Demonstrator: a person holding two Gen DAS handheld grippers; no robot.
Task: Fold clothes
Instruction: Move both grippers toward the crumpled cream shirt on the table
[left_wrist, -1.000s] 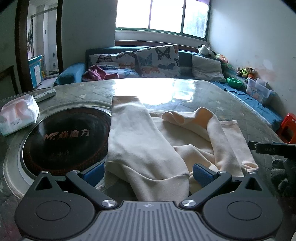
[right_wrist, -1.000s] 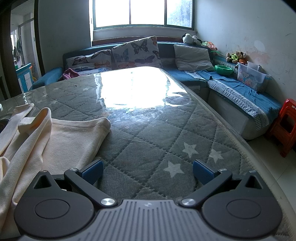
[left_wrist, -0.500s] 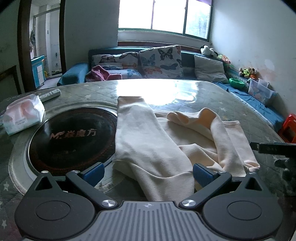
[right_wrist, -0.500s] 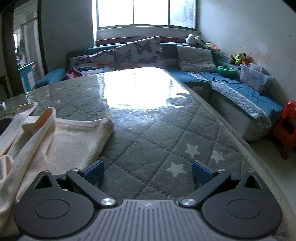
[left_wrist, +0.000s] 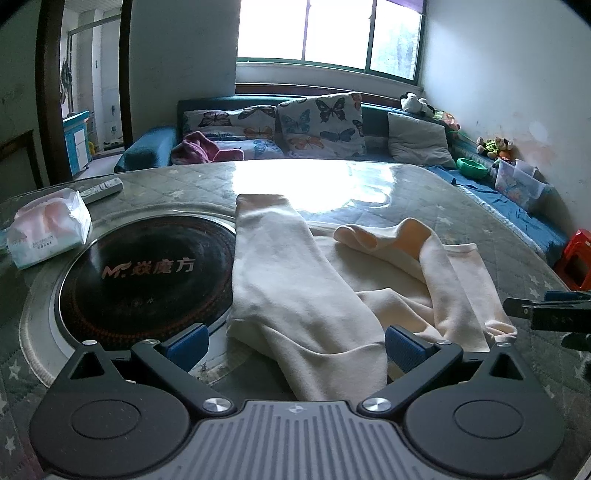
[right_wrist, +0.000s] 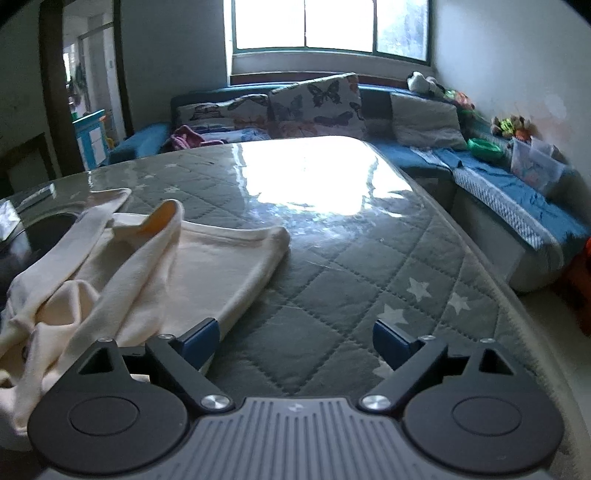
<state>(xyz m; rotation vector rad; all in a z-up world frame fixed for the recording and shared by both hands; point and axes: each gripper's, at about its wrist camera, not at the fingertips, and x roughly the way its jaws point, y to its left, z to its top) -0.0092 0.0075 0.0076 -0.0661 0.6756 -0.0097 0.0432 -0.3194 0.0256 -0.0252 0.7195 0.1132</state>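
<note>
Cream garment (left_wrist: 314, 295) lying crumpled on the quilted desk (right_wrist: 369, 280), one long sleeve stretched over the edge of the dark round hotplate (left_wrist: 147, 273) set into the surface, the rest bunched in loose folds toward the right; a tissue pack (left_wrist: 48, 229) sits at far left. Left gripper (left_wrist: 295, 345): jaws wide, nothing pinched, with the near end of the sleeve lying between and just ahead of the blue pads. Right gripper (right_wrist: 295, 339): jaws wide but closing, only bare quilting between them. Compared with a second ago, the right wrist view has swung toward the cloth, so that the garment's hem now reaches the left pad (right_wrist: 197, 338), whereas the left wrist view is nearly unchanged. Interpretation: folding has not yet begun; the right gripper appears to be lining up on the hem edge for a first grasp.
</note>
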